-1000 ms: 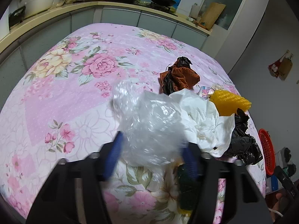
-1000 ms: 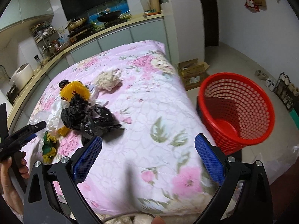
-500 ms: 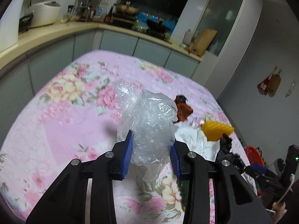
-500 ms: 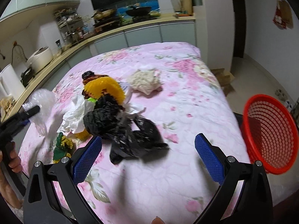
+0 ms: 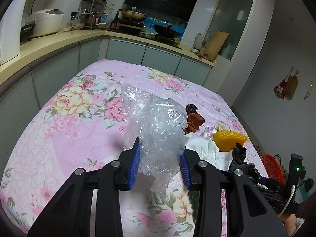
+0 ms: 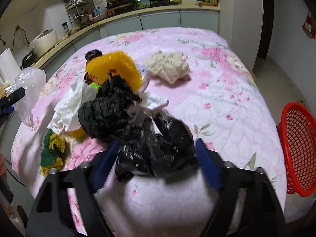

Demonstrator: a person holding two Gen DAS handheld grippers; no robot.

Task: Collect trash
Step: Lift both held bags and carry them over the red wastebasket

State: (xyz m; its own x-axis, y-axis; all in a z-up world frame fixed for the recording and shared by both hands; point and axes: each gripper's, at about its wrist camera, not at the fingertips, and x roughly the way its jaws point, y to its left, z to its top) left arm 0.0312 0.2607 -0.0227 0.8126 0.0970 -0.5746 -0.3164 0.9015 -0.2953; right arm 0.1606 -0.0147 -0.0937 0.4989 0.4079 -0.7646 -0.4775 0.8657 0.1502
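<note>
My left gripper (image 5: 160, 162) is shut on a crumpled clear plastic bag (image 5: 158, 130) and holds it above the flowered table; the bag also shows in the right wrist view (image 6: 29, 90). My right gripper (image 6: 156, 158) is open, its blue pads on either side of a crumpled black plastic bag (image 6: 158, 154) that lies on the cloth. Behind it lie another black bag (image 6: 108, 108), white paper (image 6: 69, 102), a yellow bristly piece (image 6: 116, 69) and a cream cloth wad (image 6: 167, 67). A red mesh basket (image 6: 298, 148) stands on the floor at the right.
A green-and-yellow scrap (image 6: 52, 150) lies near the table's left edge. A brown-and-black wad (image 5: 192, 118) lies behind the pile. Kitchen counters with a rice cooker (image 5: 46, 21) and a wok (image 5: 166, 32) run behind the table.
My left gripper closed on the clear bag and lifted it off the table. My right gripper swung left from the basket and came down around the black bag.
</note>
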